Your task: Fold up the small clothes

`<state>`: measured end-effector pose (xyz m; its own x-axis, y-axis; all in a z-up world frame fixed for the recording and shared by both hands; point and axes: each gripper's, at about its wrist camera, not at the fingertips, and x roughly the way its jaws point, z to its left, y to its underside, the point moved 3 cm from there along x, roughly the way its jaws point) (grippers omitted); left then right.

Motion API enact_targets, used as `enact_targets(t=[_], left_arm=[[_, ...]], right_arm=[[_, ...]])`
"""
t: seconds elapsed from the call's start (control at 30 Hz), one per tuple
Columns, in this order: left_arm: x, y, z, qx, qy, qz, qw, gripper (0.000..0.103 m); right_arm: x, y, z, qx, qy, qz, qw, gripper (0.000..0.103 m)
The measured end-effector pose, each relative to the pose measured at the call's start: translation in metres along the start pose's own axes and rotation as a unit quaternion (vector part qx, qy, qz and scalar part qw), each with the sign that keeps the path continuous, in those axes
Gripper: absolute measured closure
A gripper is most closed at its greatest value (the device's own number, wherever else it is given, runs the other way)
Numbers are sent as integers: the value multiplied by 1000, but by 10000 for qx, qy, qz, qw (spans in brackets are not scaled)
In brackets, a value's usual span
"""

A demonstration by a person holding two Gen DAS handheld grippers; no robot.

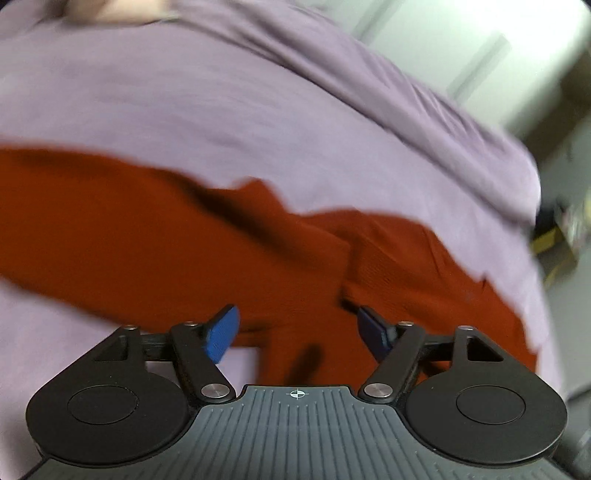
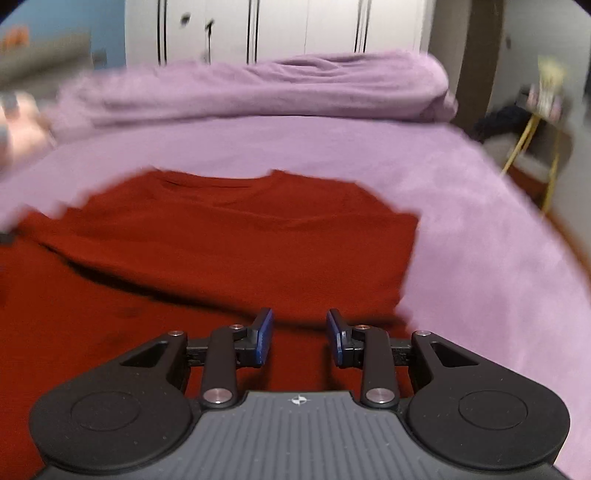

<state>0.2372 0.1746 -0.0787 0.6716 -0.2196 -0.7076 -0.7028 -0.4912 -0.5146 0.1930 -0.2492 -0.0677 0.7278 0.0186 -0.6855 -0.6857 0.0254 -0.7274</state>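
Observation:
A dark red garment lies spread on a purple bed cover, with one part folded over the rest. It also shows in the left wrist view, blurred by motion, with creases near its right end. My left gripper is open and empty, just above the garment's near edge. My right gripper is open and empty, hovering over the garment's near part, close to its right edge.
A bunched purple blanket lies at the far side of the bed. White wardrobe doors stand behind it. A yellow-legged stool with dark items stands off the bed's right side. A blurred hand shows at far left.

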Motion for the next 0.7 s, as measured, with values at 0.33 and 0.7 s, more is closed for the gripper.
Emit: enact_targets(t=[0.33, 0.7], left_arm=[[-62, -15, 183, -2530, -122, -948, 9627, 54], [-62, -29, 276, -4239, 206, -1663, 8901, 93]], right_arm=[[-24, 39, 16, 1149, -830, 364, 9892, 72], [-19, 32, 24, 1308, -733, 359, 9880, 72]])
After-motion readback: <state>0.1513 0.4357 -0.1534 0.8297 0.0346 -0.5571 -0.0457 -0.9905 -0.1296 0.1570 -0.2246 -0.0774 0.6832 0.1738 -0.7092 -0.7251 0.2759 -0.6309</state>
